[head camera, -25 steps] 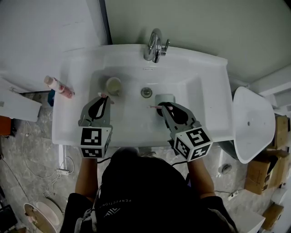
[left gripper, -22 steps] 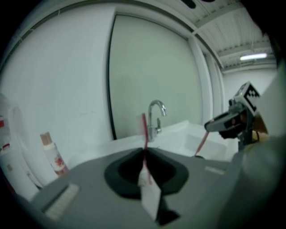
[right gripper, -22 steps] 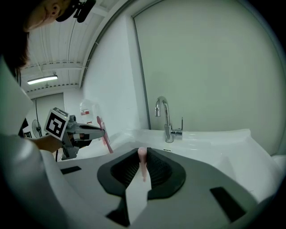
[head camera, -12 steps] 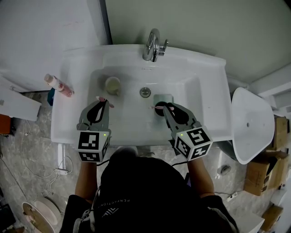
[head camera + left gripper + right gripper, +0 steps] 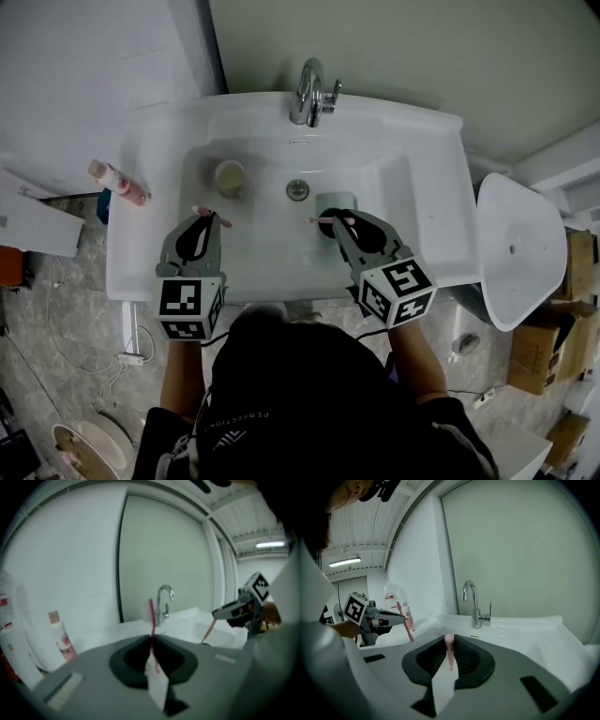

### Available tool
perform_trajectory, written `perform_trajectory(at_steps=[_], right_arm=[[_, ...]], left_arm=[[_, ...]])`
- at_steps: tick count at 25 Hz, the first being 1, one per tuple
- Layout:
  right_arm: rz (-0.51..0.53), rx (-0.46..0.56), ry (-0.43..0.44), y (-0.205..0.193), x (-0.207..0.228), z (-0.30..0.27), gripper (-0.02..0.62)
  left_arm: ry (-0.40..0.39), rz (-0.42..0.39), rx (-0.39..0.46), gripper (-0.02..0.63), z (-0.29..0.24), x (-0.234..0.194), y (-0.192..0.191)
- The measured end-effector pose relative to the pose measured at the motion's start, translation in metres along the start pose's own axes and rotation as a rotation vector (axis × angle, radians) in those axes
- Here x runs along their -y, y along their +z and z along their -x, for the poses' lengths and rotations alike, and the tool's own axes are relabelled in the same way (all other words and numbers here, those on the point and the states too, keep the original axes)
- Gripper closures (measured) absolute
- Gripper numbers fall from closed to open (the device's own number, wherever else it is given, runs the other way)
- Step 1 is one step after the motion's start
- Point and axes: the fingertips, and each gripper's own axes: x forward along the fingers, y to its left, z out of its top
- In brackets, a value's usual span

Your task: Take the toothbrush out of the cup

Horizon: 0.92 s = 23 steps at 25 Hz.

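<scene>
Two toothbrushes are held over the white sink [image 5: 433, 192]. My left gripper [image 5: 206, 217] is shut on a red-handled toothbrush [image 5: 151, 620], which stands upright between its jaws in the left gripper view. The right gripper [image 5: 339, 222] is shut on a pink toothbrush [image 5: 321, 220], whose end shows between the pads [image 5: 449, 649]. That brush lies across the mouth of a green cup [image 5: 336, 201] in the basin. A beige cup [image 5: 230, 175] stands further left, beyond the left gripper. Each gripper appears in the other's view, brush hanging from its tips.
A chrome tap [image 5: 307, 92] rises at the back of the sink, with the drain [image 5: 297, 189] below it. A pink bottle [image 5: 117, 181] lies on the left rim. A white rounded fixture [image 5: 520, 253] stands to the right of the sink.
The left gripper has drawn back a little toward the sink's front edge with its toothbrush. The right gripper has hardly moved.
</scene>
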Motion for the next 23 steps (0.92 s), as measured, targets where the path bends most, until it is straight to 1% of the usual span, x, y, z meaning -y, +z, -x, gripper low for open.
perform_trajectory(at_steps=[9,16,23], right_arm=[[-0.009,0.003,-0.002,0.0004,-0.0005,-0.0018,0.549],[-0.009,0.005,0.013,0.0001,-0.0055,-0.0052,0.549],[-0.061,0.011,0.049,0.0011,-0.0087,-0.0078,0.549]], left_arm=[[0.002,0.004,-0.004,0.577,0.0005,-0.0019,-0.0028],[0.008,0.006,0.003,0.577,0.0019,-0.0044,-0.0023],[0.007,-0.001,0.004,0.577,0.0020,-0.0059,-0.0014]])
